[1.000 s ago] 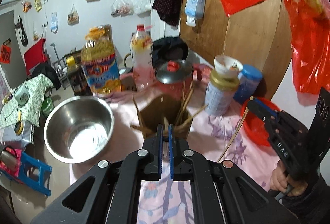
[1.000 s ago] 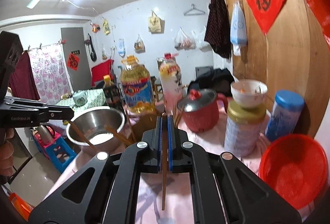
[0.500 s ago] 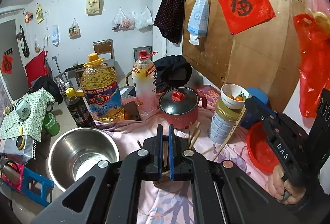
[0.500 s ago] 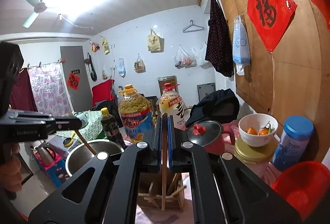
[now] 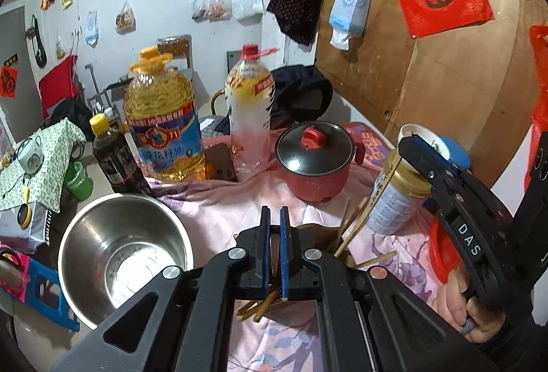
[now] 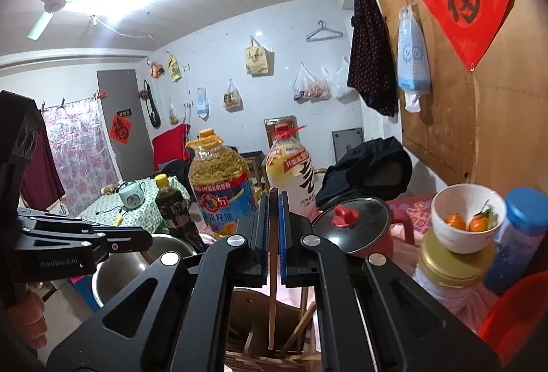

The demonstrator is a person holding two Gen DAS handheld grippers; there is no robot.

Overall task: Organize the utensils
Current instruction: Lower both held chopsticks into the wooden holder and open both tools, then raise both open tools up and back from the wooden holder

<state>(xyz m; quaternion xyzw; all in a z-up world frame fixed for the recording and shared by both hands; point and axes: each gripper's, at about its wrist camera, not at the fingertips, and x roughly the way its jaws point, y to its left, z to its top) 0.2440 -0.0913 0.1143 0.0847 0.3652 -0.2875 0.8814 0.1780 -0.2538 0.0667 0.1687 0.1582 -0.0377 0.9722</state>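
My right gripper (image 6: 274, 197) is shut on a wooden chopstick (image 6: 272, 286). The stick hangs straight down, its lower end inside the brown wooden holder (image 6: 253, 313) on the pink cloth. In the left wrist view the right gripper (image 5: 407, 142) is at the right, its chopstick (image 5: 380, 190) slanting down toward the holder (image 5: 327, 235), which has several chopsticks (image 5: 351, 226) leaning in it. My left gripper (image 5: 274, 212) is shut on another chopstick (image 5: 262, 305), which pokes out below the pads. The left gripper hides most of the holder. From the right wrist view, the left gripper (image 6: 149, 240) is over the steel bowl.
A steel bowl (image 5: 123, 255) sits left of the holder. Behind stand a red pot with a lid (image 5: 315, 163), an oil bottle (image 5: 164, 122), a drink bottle (image 5: 250, 118) and a dark sauce bottle (image 5: 114, 156). A tin topped by a white bowl (image 6: 465, 218) and a red basin (image 6: 513, 313) stand at the right.
Both grippers have moved forward with their chopsticks. The holder, earlier ahead of the fingertips, is now beneath them. The right chopstick's end has gone from over the cloth into the holder.
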